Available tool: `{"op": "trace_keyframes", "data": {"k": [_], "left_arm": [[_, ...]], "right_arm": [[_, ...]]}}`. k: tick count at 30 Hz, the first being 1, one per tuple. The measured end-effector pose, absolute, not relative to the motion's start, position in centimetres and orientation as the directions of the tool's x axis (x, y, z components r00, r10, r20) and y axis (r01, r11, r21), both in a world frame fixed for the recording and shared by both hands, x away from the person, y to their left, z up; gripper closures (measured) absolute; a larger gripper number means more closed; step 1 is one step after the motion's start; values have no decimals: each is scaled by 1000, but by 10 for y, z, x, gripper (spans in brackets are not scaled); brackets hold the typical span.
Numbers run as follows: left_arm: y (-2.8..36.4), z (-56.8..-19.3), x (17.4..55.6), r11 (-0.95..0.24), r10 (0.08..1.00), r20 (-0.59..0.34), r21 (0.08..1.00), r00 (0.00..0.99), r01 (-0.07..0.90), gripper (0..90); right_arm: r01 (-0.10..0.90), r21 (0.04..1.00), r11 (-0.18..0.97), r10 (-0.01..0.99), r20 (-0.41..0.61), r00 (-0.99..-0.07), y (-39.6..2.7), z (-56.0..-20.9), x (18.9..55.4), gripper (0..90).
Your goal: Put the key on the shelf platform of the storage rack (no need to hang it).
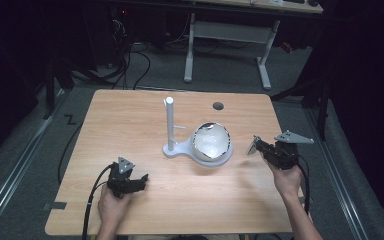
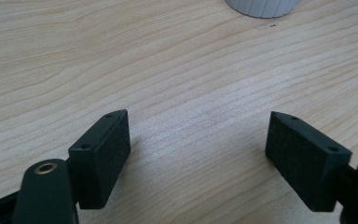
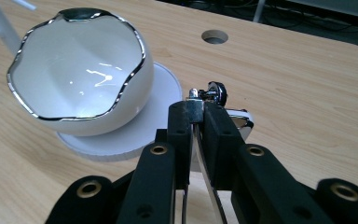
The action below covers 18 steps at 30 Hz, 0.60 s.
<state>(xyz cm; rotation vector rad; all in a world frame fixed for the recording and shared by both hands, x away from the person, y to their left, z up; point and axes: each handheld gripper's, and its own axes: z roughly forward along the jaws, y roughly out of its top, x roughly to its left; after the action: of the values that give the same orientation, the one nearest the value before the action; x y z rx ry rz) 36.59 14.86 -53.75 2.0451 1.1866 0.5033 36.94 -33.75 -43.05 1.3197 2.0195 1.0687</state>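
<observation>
We see right hand-held gripper (image 3: 198,122) right of white bowl (image 3: 81,70), apart from it, jaws clamped on small chrome-and-white piece (image 3: 233,119). Bowl: glossy white, wavy silver rim, tilted on ribbed round white base (image 3: 161,100) with upright white post (image 1: 170,122), mid-surface (image 1: 130,115). Left hand-held gripper (image 2: 198,149) near-left of bowl, well apart, jaws spread over bare wood. We read no writing.
</observation>
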Motion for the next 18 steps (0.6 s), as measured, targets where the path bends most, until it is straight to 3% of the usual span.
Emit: {"op": "trace_keyframes", "data": {"k": [18], "left_arm": [[149,-538,366,-328,864,-16,739,503,588,224]], "right_arm": [[504,832,232,884,35,-466,-331,-424,340,820]]}}
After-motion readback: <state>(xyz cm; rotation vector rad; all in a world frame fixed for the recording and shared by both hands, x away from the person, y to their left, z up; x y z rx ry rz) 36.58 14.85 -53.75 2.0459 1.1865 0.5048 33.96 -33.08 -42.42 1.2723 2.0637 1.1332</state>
